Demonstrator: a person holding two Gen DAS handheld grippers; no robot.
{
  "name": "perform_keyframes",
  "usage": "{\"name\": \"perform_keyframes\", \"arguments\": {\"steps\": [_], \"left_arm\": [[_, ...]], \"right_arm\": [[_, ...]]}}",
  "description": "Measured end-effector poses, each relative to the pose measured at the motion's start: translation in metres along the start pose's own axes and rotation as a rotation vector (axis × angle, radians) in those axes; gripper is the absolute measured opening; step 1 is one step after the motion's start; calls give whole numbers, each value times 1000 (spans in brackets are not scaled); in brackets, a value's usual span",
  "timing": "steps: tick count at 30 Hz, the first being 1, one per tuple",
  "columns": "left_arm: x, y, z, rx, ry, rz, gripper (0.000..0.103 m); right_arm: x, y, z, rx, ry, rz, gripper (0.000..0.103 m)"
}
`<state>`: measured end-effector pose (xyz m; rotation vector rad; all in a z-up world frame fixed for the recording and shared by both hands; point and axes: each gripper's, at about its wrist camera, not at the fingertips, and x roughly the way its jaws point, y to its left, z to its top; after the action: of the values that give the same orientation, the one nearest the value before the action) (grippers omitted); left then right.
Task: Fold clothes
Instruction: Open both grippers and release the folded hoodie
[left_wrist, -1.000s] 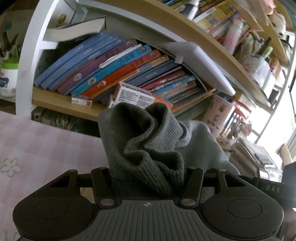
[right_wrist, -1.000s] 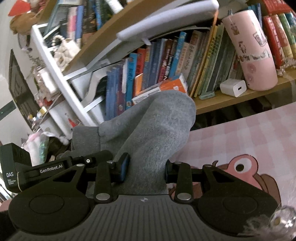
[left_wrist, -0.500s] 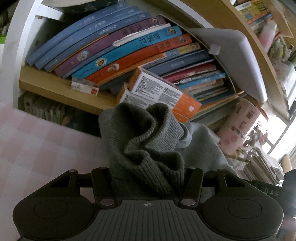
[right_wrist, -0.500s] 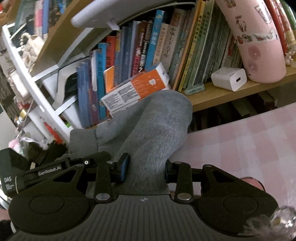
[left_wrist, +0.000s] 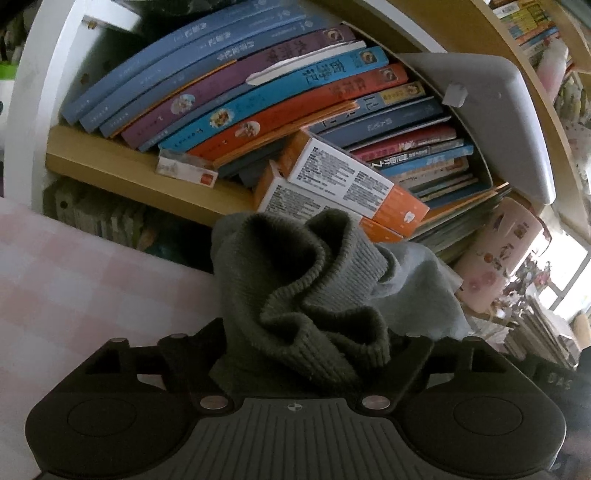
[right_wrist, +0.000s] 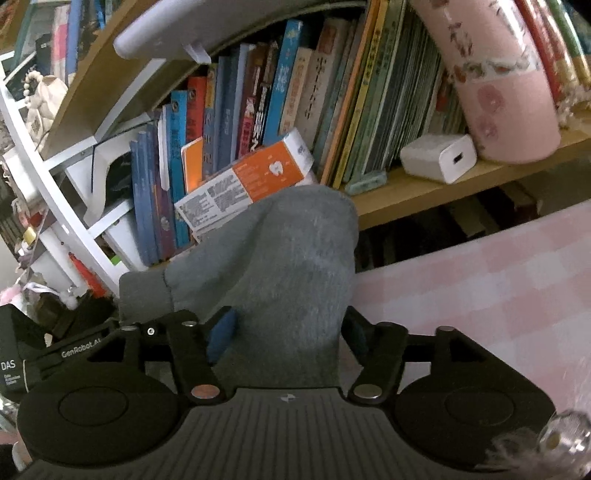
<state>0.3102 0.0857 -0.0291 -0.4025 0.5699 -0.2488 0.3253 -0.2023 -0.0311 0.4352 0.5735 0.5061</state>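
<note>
A grey garment is bunched between both grippers. In the left wrist view its dark ribbed cuff (left_wrist: 314, 280) stands crumpled between the jaws of my left gripper (left_wrist: 304, 339). Those jaws are opening and stand clear of the fabric on both sides. In the right wrist view a smooth grey fold of the garment (right_wrist: 280, 251) rises between the jaws of my right gripper (right_wrist: 286, 325). These jaws are opening too, and a blue pad (right_wrist: 221, 334) shows beside the cloth. The left gripper's black body (right_wrist: 55, 354) sits at the lower left of that view.
A pink checked tablecloth (left_wrist: 74, 288) covers the table (right_wrist: 480, 295) under the garment. Close behind stands a bookshelf (left_wrist: 122, 173) packed with books, orange-and-white boxes (left_wrist: 343, 181), a pink tumbler (right_wrist: 506, 92), a white charger (right_wrist: 439, 157) and a grey laptop (left_wrist: 491, 110).
Both grippers moved closer to the bookshelf and a little lower, then stopped. Both pairs of jaws have spread apart off the grey garment, which stays bunched between them.
</note>
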Motion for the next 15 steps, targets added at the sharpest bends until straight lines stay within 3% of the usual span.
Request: {"name": "perform_keyframes", "arguments": {"steps": [11,15], "left_arm": [[-49,-10,-13,78,-65,45,89],[-70,-10,-21,77,-82,62,90]], "right_arm": [[-44,11,-14,-48,-84,-6,81],[-62,17,-24,-84,-108,-55,87]]}}
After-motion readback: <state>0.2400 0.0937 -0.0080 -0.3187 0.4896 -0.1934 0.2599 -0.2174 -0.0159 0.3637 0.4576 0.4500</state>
